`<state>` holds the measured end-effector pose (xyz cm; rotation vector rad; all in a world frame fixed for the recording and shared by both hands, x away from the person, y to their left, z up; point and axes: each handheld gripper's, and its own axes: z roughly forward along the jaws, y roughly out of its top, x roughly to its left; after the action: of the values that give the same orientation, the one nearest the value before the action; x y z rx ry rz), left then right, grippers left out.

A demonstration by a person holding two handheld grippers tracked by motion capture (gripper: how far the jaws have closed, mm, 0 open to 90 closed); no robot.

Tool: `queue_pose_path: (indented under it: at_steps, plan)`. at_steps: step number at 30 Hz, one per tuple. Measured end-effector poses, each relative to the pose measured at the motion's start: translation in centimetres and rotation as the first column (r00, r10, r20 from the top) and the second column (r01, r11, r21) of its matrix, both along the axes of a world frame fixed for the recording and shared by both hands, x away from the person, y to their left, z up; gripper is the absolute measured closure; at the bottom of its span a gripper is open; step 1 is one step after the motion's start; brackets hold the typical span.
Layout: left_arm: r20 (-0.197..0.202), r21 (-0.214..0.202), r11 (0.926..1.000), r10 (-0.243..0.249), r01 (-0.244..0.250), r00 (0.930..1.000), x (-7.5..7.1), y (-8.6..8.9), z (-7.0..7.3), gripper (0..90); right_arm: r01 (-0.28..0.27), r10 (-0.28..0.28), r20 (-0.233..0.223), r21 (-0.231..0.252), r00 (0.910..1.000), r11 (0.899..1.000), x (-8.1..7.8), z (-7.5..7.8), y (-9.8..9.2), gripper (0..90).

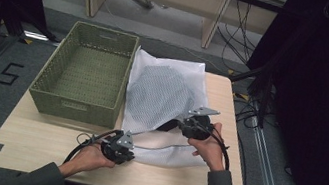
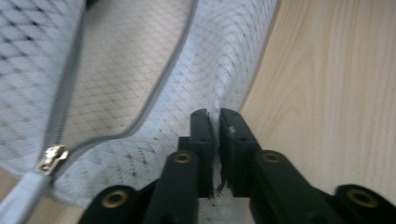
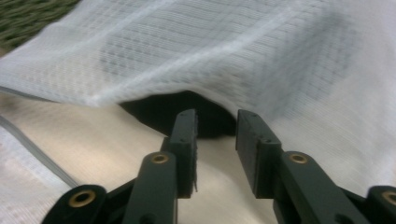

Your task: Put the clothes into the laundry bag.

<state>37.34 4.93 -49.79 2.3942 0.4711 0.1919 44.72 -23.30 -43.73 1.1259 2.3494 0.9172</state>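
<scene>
Mesh laundry bag (image 1: 162,94), white, thin and limp with a grey zipper (image 2: 70,107), lies on the pale wood surface (image 1: 32,144) at 3 o'clock of the green woven basket (image 1: 85,73); it looks light and prone to sagging, best taken at a hem or beside the zipper. Left claw (image 2: 217,122) is pinched nearly closed on the bag's near edge. Right claw (image 3: 215,127) stands part open and empty at the mouth, where something dark lies inside.

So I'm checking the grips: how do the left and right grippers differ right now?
The left gripper is shut on the mesh bag's edge; the right gripper is open with nothing between its jaws. The left sits at the bag's near corner; the right faces the bag's dark opening. Both have black jaws.
</scene>
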Motion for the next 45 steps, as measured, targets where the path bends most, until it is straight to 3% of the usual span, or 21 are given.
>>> queue_pose_path:
  at_steps: [1, 2, 3, 5, 6, 9, 11, 12, 15, 16, 18, 19, 20, 22, 26, 28, 30, 32, 33, 41, 45]
  plan:
    - [0.000, 0.000, 1.0000, 0.000, 0.000, 1.0000, 0.0, 0.0, 0.0, 79.0, 0.016, -0.016, 0.003, 0.002, 0.9999, 1.000, -0.1, 0.0, -0.7, 65.7]
    - [0.028, -0.042, 0.9980, 0.050, -0.048, 0.9984, -0.1, 0.0, 0.5, 75.6, 0.038, -0.038, 0.006, -0.004, 0.9993, 0.999, -0.1, 0.0, -1.3, 64.2]
    - [0.064, -0.080, 0.9927, 0.095, -0.090, 0.9934, 0.0, 0.0, 0.8, 72.5, 0.062, -0.062, 0.012, 0.004, 0.9980, 0.998, -0.2, -0.1, -1.7, 63.4]
    - [0.119, -0.085, 0.9897, 0.125, -0.115, 0.9849, 0.5, 0.1, 1.7, 64.7, 0.085, -0.085, -0.006, -0.002, 0.9964, 0.996, -0.3, -0.3, -3.0, 62.1]
    - [0.150, -0.108, 0.9830, 0.164, -0.148, 0.9750, 0.9, 0.0, 2.1, 61.3, 0.095, -0.095, -0.012, 0.000, 0.9954, 0.995, -0.4, -0.4, -3.4, 61.0]
    - [0.220, -0.083, 0.9811, 0.189, -0.174, 0.9570, 2.0, -0.6, 2.6, 52.7, 0.113, -0.113, -0.020, 0.014, 0.9934, 0.993, -0.7, -0.8, -4.4, 60.0]
    - [0.224, -0.089, 0.9762, 0.213, -0.198, 0.9510, 2.7, -1.4, 2.3, 44.9, 0.134, -0.133, -0.039, 0.038, 0.9904, 0.990, -0.9, -0.8, -4.5, 59.4]
    - [0.244, -0.061, 0.9766, 0.215, -0.206, 0.9456, 3.2, -1.9, 2.1, 43.4, 0.133, -0.131, -0.044, 0.041, 0.9904, 0.990, -0.9, -0.8, -4.5, 59.3]
    - [0.342, 0.016, 0.9705, 0.221, -0.241, 0.9133, 4.9, -3.3, 1.1, 42.6, 0.108, -0.107, -0.028, 0.035, 0.9939, 0.994, -0.9, -1.2, -4.4, 59.3]
    - [0.321, 0.019, 0.9678, 0.232, -0.251, 0.9183, 5.4, -3.6, 0.6, 47.9, 0.098, -0.097, -0.049, 0.029, 0.9941, 0.995, -1.0, -1.1, -4.3, 59.4]
    - [0.289, 0.019, 0.9688, 0.231, -0.247, 0.9290, 6.1, -3.9, -0.1, 71.6, 0.095, -0.093, -0.047, 0.029, 0.9945, 0.995, -1.0, -1.3, -3.9, 59.4]
    - [0.299, 0.033, 0.9693, 0.223, -0.244, 0.9279, 6.2, -3.8, -0.2, 82.1, 0.095, -0.094, -0.034, 0.035, 0.9950, 0.995, -1.0, -1.5, -3.8, 59.4]
    - [0.309, 0.042, 0.9719, 0.208, -0.232, 0.9280, 6.0, -3.6, -0.1, 87.5, 0.094, -0.092, -0.064, 0.027, 0.9937, 0.995, -1.1, -1.3, -3.8, 59.5]
    - [0.295, 0.044, 0.9780, 0.182, -0.204, 0.9380, 5.2, -2.6, 0.8, 88.2, 0.089, -0.089, -0.029, 0.026, 0.9956, 0.996, -1.0, -1.5, -4.0, 59.8]
    - [0.309, 0.031, 0.9805, 0.175, -0.194, 0.9348, 3.6, 0.4, 2.1, 87.9, 0.101, -0.099, -0.064, 0.028, 0.9931, 0.994, -1.1, -1.3, -4.4, 60.4]
    - [0.288, 0.015, 0.9797, 0.187, -0.200, 0.9391, 3.6, 1.0, 1.8, 87.4, 0.108, -0.106, -0.044, 0.036, 0.9934, 0.994, -1.1, -1.5, -4.5, 60.7]
    - [0.267, 0.013, 0.9799, 0.189, -0.199, 0.9449, 3.5, 1.0, 0.7, 86.0, 0.111, -0.109, -0.063, 0.034, 0.9920, 0.993, -1.2, -1.4, -4.4, 60.6]
    - [0.247, 0.063, 0.9844, 0.144, -0.165, 0.9582, 3.5, 0.6, -0.2, 83.3, 0.093, -0.092, -0.041, 0.025, 0.9949, 0.995, -1.2, -1.5, -4.3, 60.7]
    - [0.244, 0.073, 0.9843, 0.138, -0.160, 0.9598, 3.5, 0.3, -0.6, 81.1, 0.087, -0.086, -0.051, 0.016, 0.9950, 0.996, -1.3, -1.4, -4.2, 60.7]
    - [0.220, 0.051, 0.9804, 0.175, -0.190, 0.9597, 3.9, -0.7, -1.1, 78.7, 0.103, -0.102, -0.077, 0.015, 0.9918, 0.995, -1.3, -1.7, -4.3, 60.5]
    - [0.213, 0.037, 0.9823, 0.171, -0.183, 0.9618, 3.7, -0.5, -0.6, 78.7, 0.095, -0.095, -0.035, 0.016, 0.9949, 0.995, -1.1, -2.0, -4.6, 60.4]
